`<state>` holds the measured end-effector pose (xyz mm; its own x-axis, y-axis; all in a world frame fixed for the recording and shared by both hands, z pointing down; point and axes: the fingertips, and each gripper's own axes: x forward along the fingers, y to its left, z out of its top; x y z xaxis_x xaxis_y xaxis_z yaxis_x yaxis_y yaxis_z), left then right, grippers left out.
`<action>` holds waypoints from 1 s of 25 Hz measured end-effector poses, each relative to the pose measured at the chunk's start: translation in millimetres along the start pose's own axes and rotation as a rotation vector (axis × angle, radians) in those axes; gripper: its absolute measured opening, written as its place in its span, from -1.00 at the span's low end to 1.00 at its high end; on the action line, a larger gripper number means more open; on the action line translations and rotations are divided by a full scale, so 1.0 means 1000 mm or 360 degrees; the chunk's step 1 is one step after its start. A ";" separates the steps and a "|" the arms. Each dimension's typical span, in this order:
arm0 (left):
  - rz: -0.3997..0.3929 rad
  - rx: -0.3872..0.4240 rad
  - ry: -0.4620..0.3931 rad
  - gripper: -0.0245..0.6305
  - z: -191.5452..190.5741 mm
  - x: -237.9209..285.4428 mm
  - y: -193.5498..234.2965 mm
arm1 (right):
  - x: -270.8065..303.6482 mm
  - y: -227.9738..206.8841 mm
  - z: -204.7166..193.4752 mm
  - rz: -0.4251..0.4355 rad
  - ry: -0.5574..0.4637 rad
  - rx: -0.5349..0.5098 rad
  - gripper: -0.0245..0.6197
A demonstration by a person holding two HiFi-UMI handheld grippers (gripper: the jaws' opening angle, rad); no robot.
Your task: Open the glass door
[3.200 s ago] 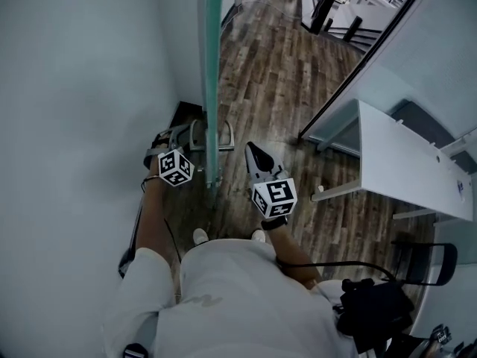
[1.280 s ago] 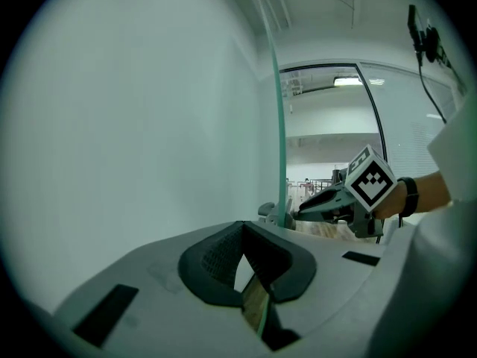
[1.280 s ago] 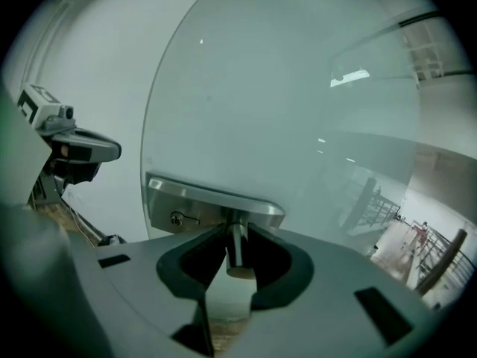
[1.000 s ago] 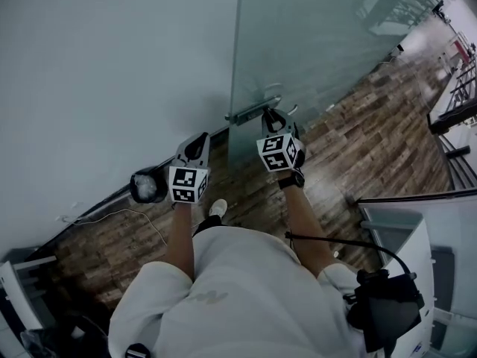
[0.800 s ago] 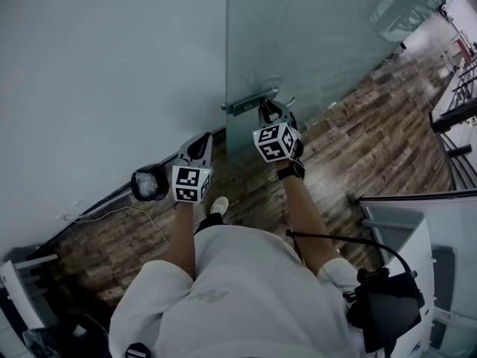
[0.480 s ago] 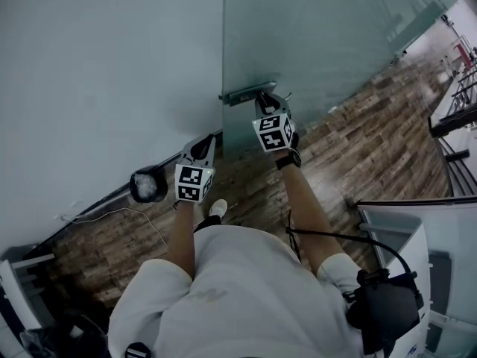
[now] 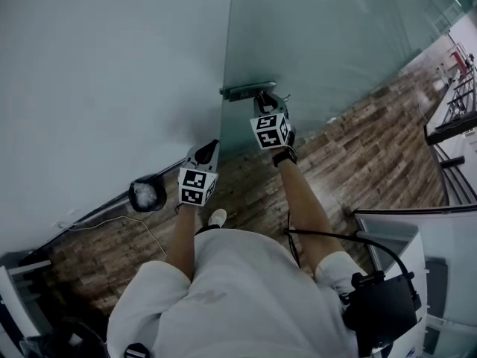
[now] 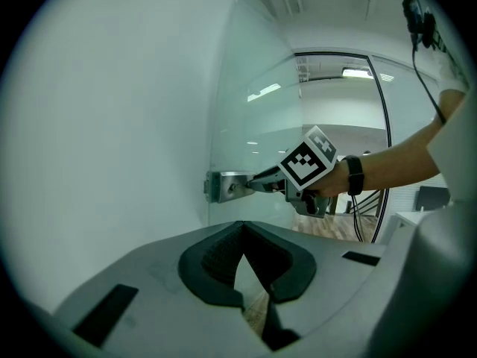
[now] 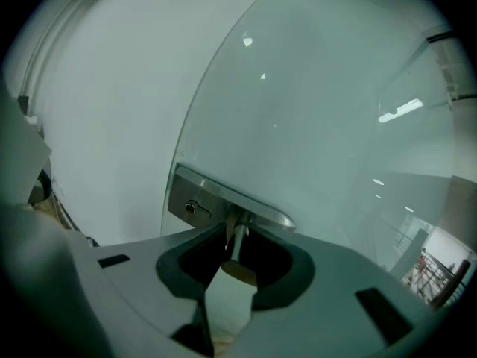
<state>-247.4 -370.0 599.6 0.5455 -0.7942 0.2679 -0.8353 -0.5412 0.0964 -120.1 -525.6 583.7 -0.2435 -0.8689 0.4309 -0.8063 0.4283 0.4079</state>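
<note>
Viewed from the camera on the person's head, the glass door [image 7: 335,43] stands upright, its edge just beside the white wall [image 7: 104,73], with the wooden floor [image 7: 358,148] running beneath it. A metal lock plate [image 7: 238,91] sits at that edge of the pane. The right gripper [image 7: 262,99] reaches forward with its tip at this plate. The left gripper [image 7: 206,149] is held lower and nearer the body, apart from the door, pointing toward the foot of the wall. A round dark object [image 7: 147,194] lies on the floor against the wall, to that gripper's left. From the left gripper view, the left gripper [image 8: 244,237] is clenched, its pads meeting with nothing between them. Beyond it, the right gripper [image 8: 252,184] touches the lock plate [image 8: 222,186] on the glass door [image 8: 253,103]. From the right gripper view, the right gripper [image 9: 235,253] has its jaws spread wide. The stem of the lever handle [image 9: 261,211] stands between them with a gap on either side, so the pads are not pressed onto it. The lock plate [image 9: 190,203], with its keyhole, lies just left of the handle on the glass door [image 9: 320,110], which fills most of this view beside the wall [image 9: 97,110].
</note>
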 end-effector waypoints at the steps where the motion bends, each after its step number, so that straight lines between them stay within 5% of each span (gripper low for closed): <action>1: 0.0002 -0.0010 -0.0007 -0.92 0.002 -0.001 0.005 | 0.002 -0.002 0.002 -0.0012 -0.0005 0.0008 -0.64; 10: -0.0007 -0.0058 -0.0051 -0.92 0.012 -0.004 0.028 | 0.025 -0.022 0.020 -0.0014 -0.0013 0.0125 -0.64; 17: -0.0040 -0.0067 -0.0089 -0.92 0.015 -0.014 0.032 | 0.025 -0.013 0.018 -0.0087 -0.0070 0.0062 -0.64; 21: -0.0098 -0.0014 -0.0119 -0.92 0.032 -0.007 0.008 | 0.006 -0.013 0.021 0.0001 -0.0209 0.0118 -0.64; 25: -0.0208 0.0072 -0.0145 -0.92 0.047 0.007 -0.030 | -0.058 -0.007 0.001 -0.0088 -0.0361 0.0282 -0.64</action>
<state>-215.5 -372.4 553.3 0.6548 -0.7370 0.1676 -0.7542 -0.6516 0.0811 -100.8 -478.2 555.5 -0.2945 -0.9316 0.2130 -0.8985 0.3458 0.2702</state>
